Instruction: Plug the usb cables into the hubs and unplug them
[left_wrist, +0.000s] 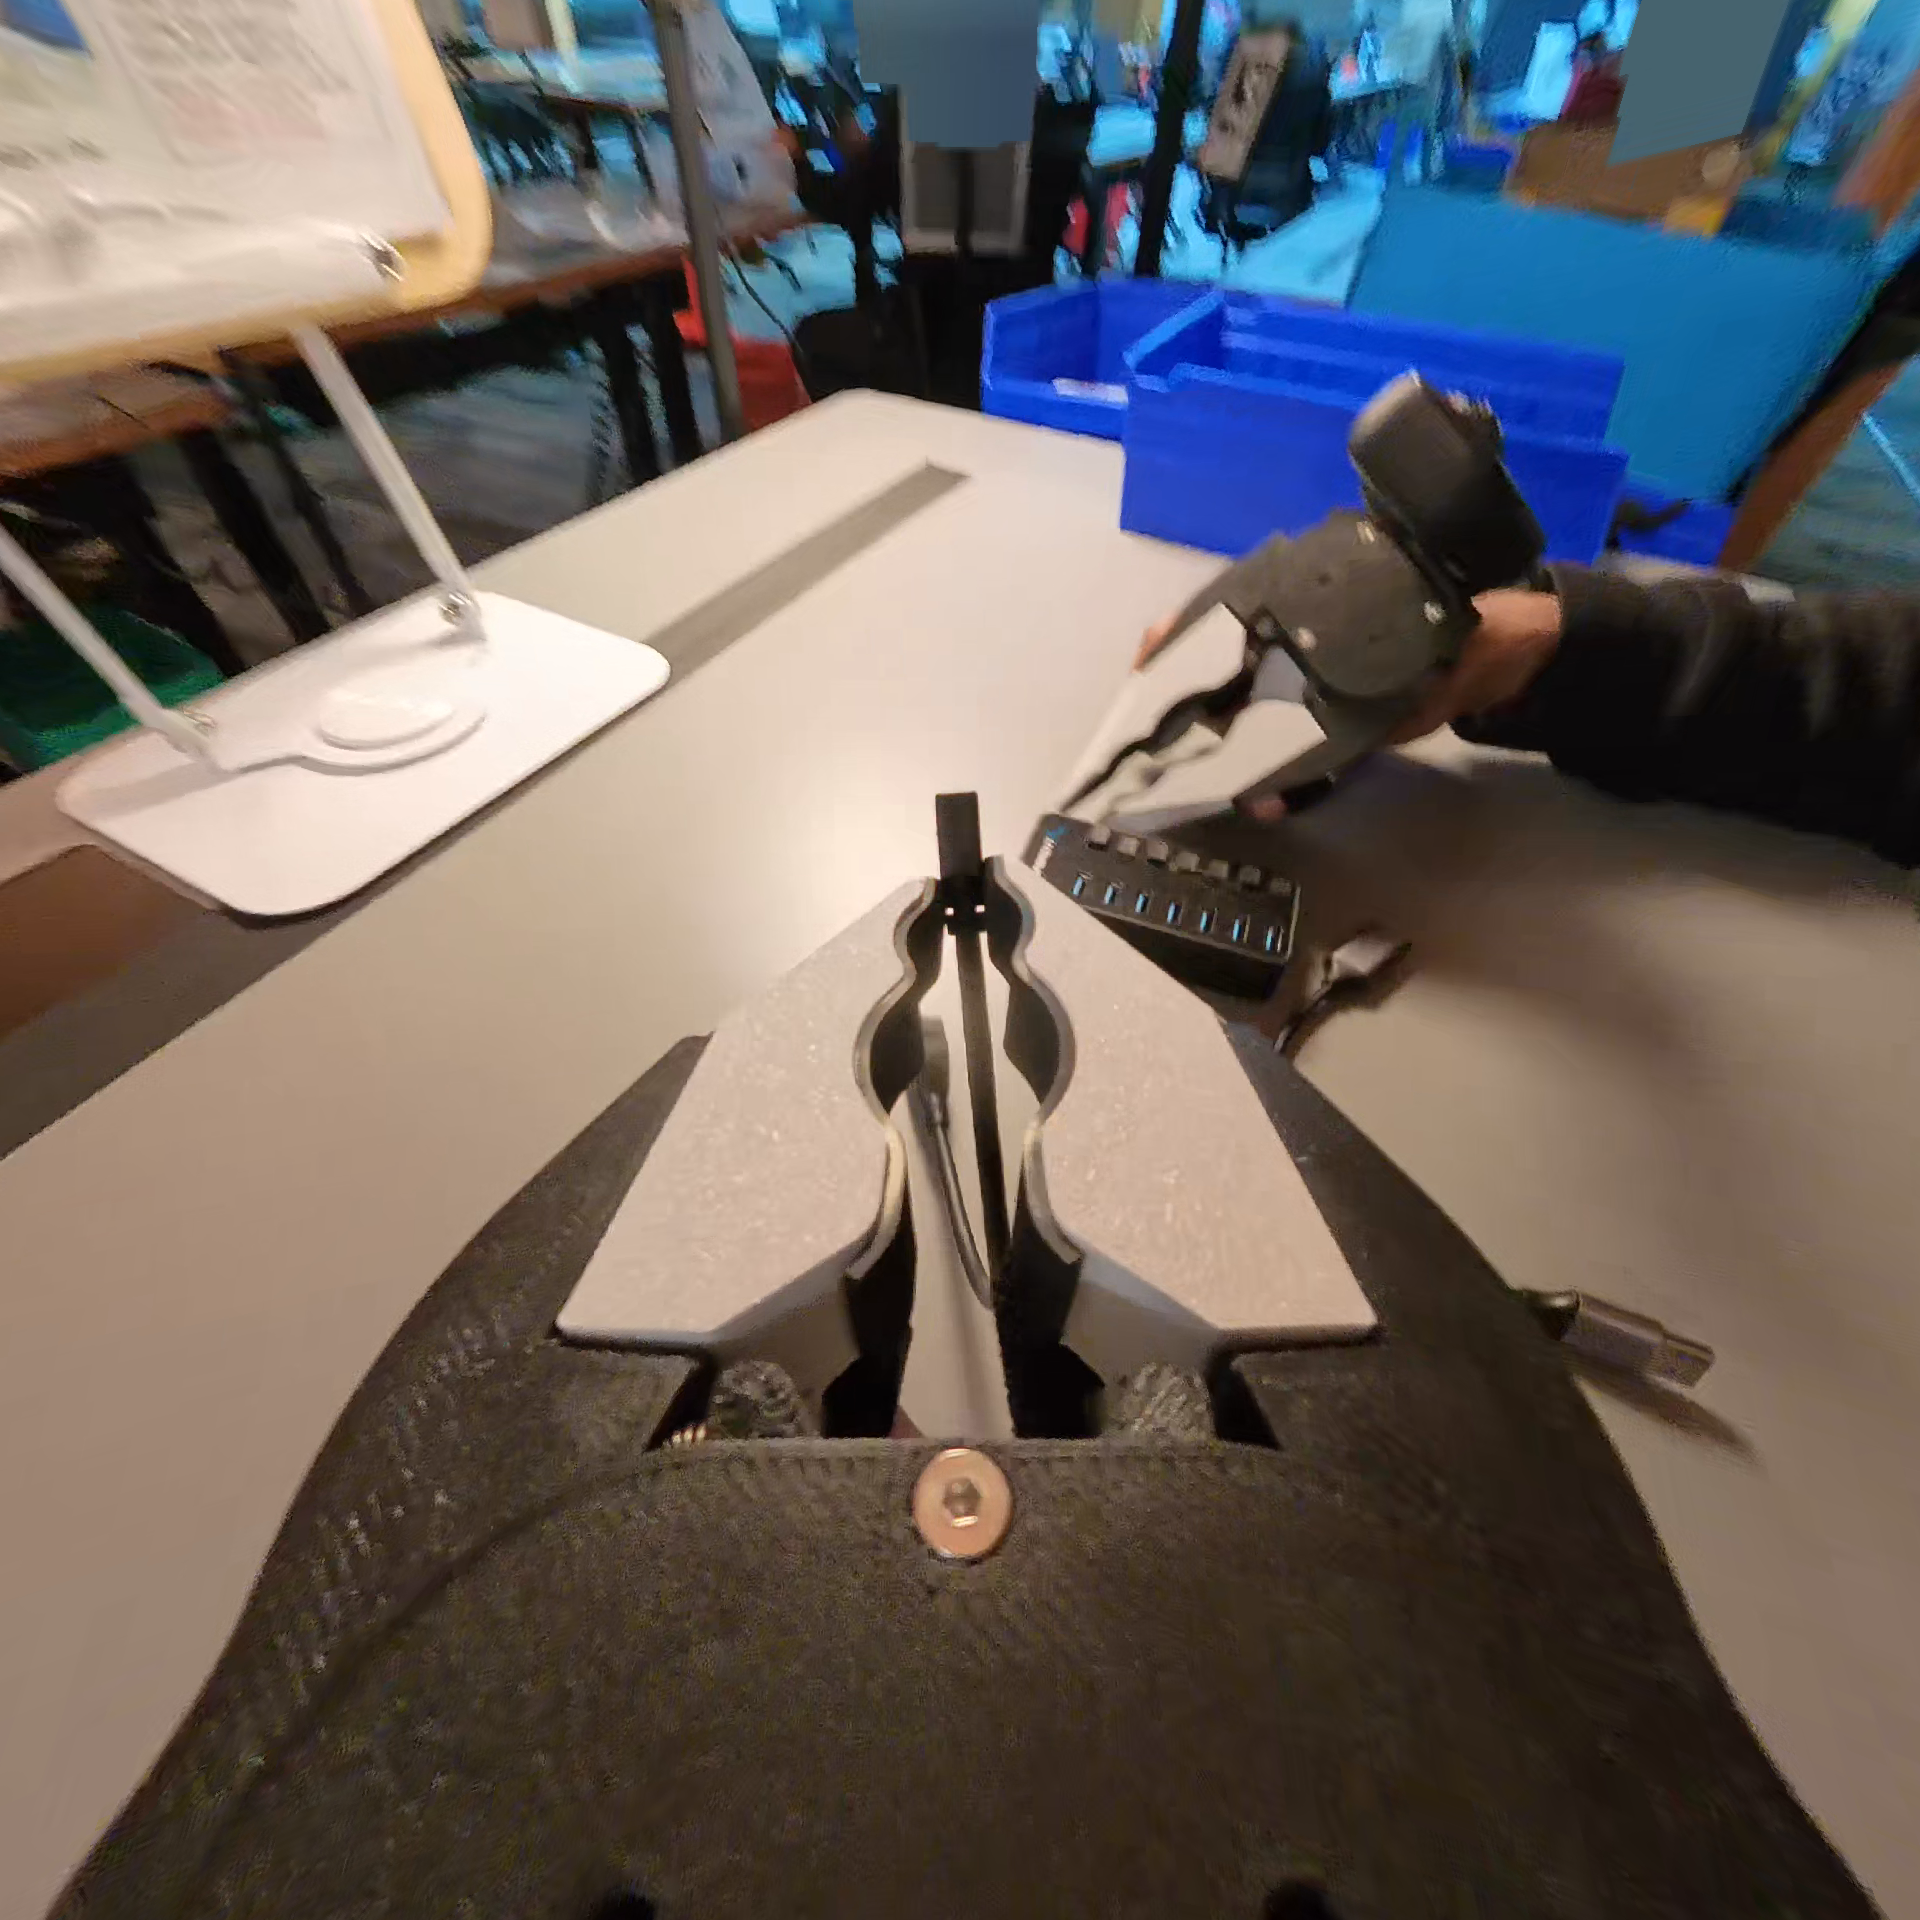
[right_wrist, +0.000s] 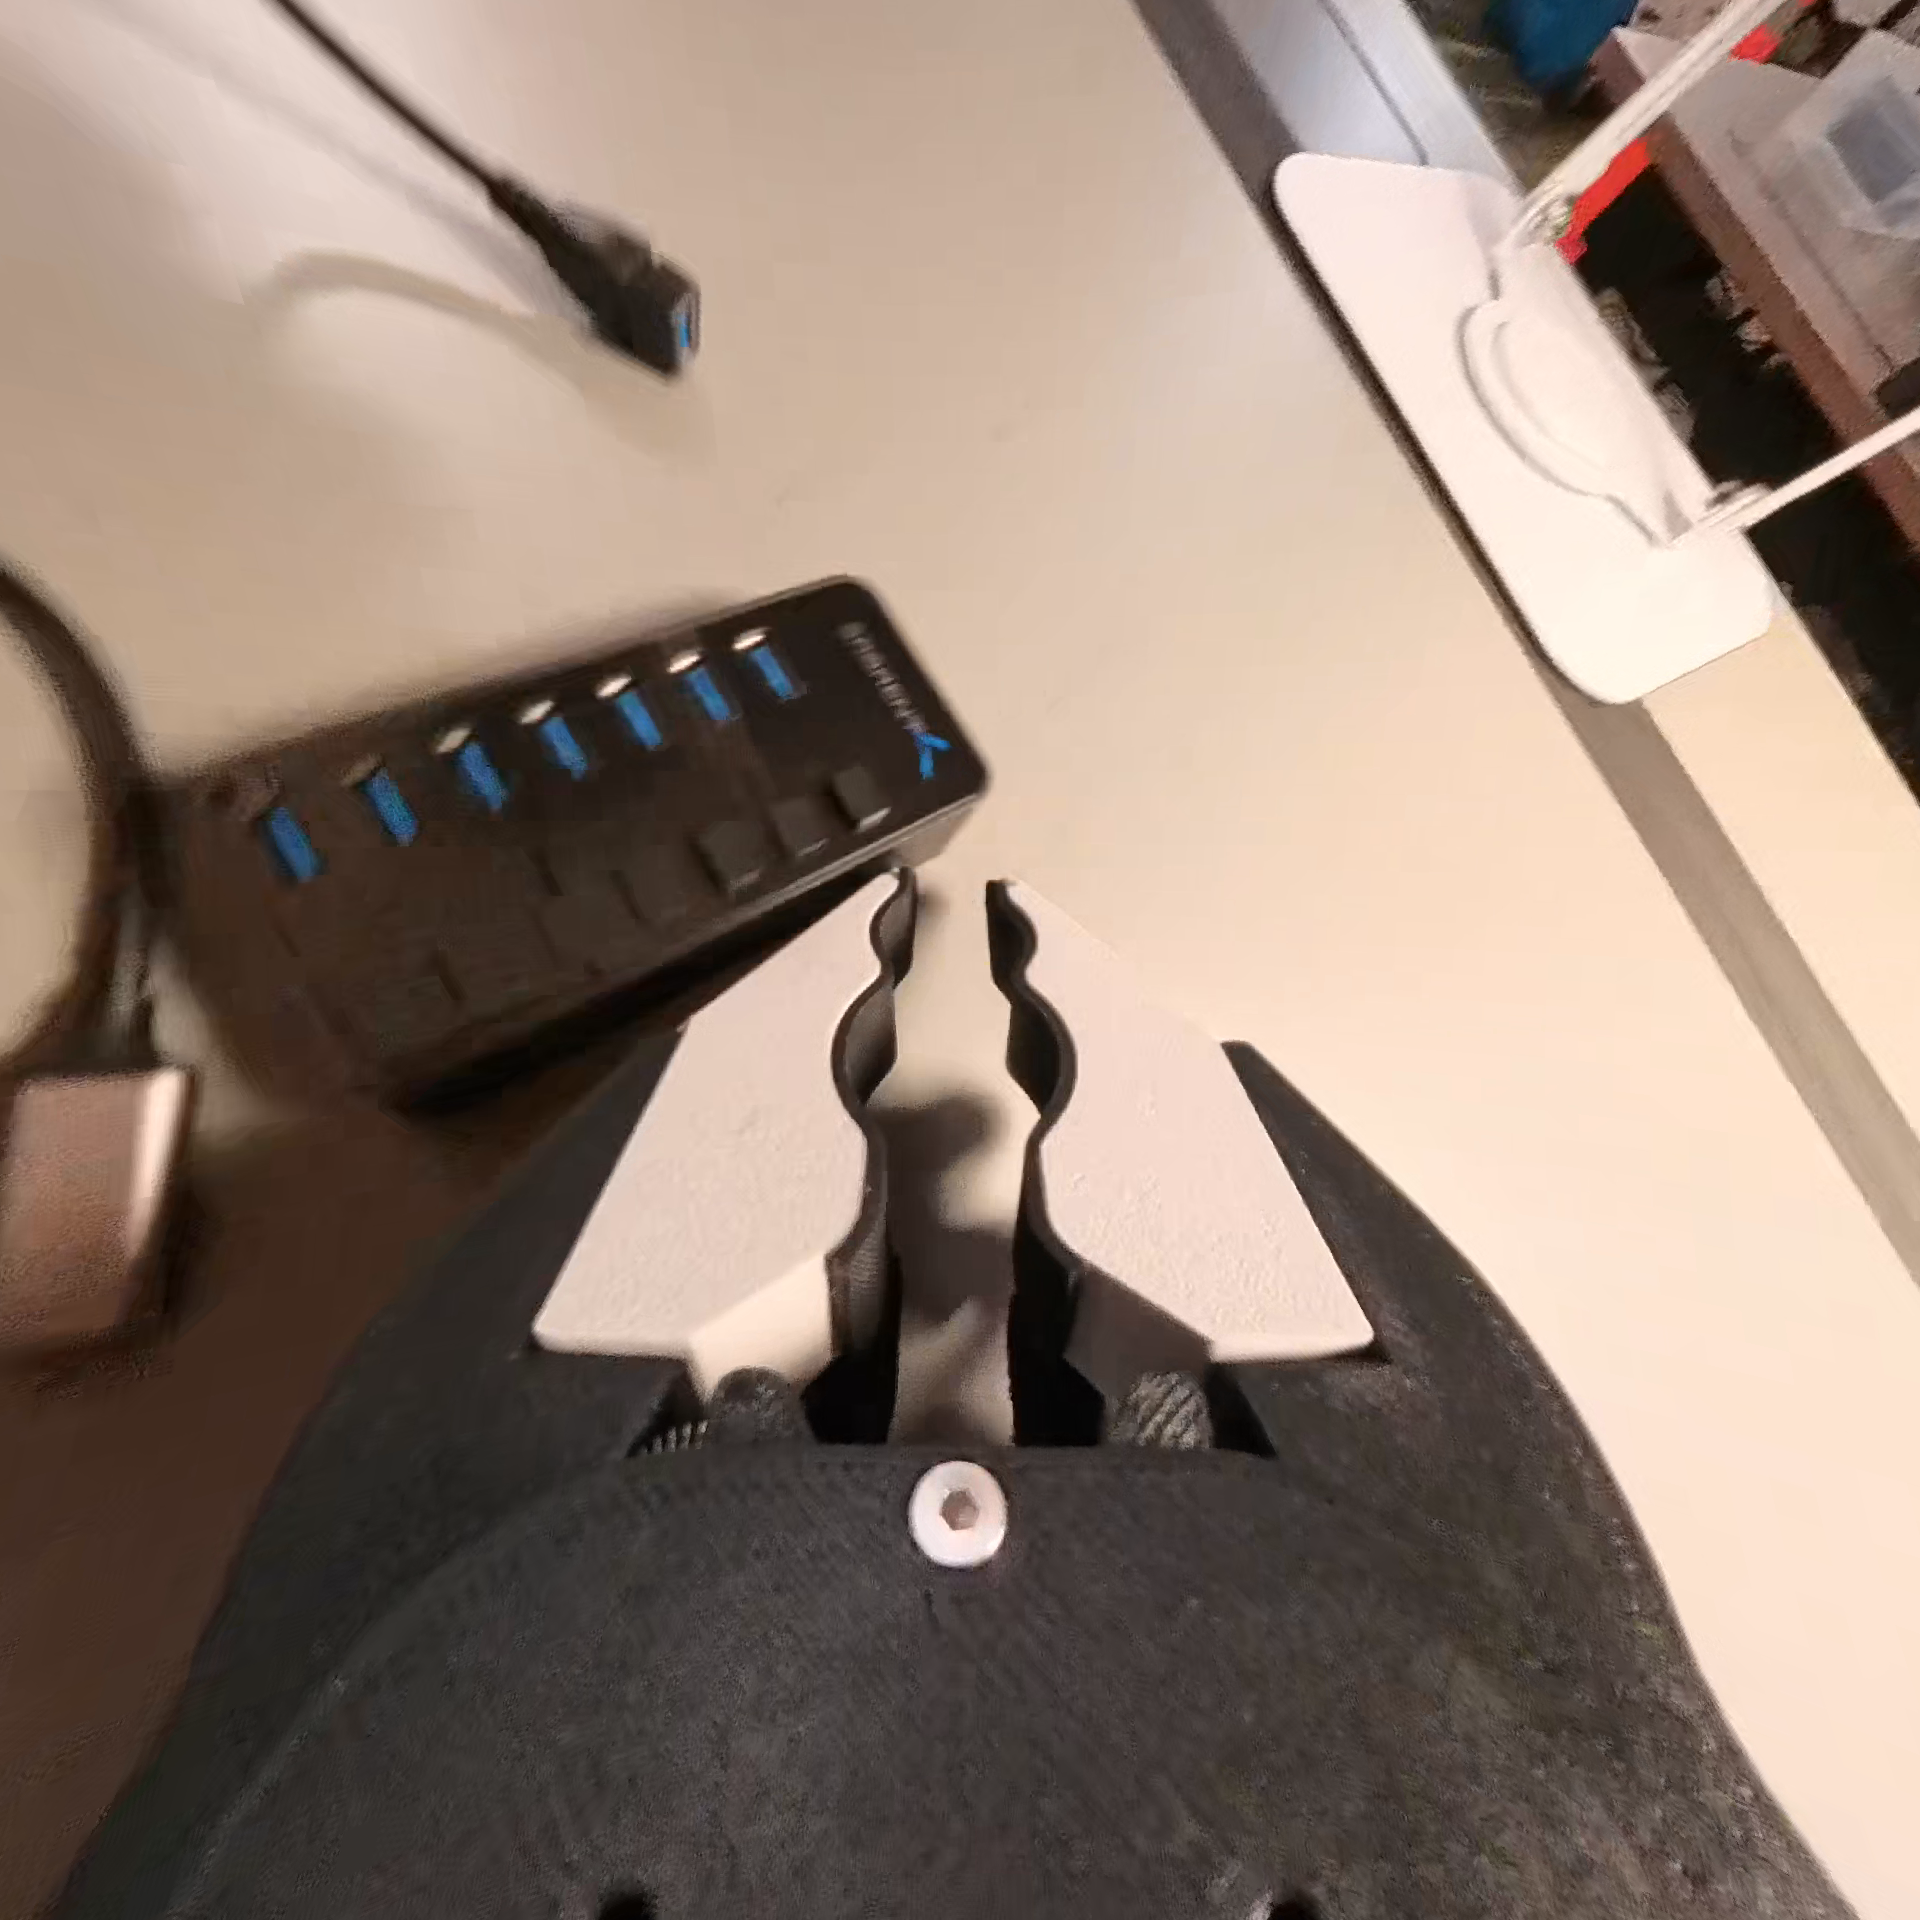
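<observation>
My left gripper (left_wrist: 961, 899) is shut on a black USB cable (left_wrist: 982, 1091). Its plug (left_wrist: 957, 831) sticks out past the fingertips, above the table. The black multi-port hub (left_wrist: 1174, 909) with blue ports lies just right of it. In the right wrist view the hub (right_wrist: 582, 821) lies left of and ahead of my right gripper (right_wrist: 948, 891). The right gripper is slightly open, empty, and its left tip is close to the hub's end. The right gripper (left_wrist: 1101, 810), held by a hand, also shows in the left wrist view behind the hub.
A loose black plug with a blue insert (right_wrist: 639, 307) lies beyond the hub. A silver connector (right_wrist: 94, 1195) lies at the left, also in the left wrist view (left_wrist: 1636, 1349). A white stand base (left_wrist: 364, 748) sits on the table's left. Blue bins (left_wrist: 1351, 416) stand at the back. The grippers' ends are close to 20 centimeters from one another.
</observation>
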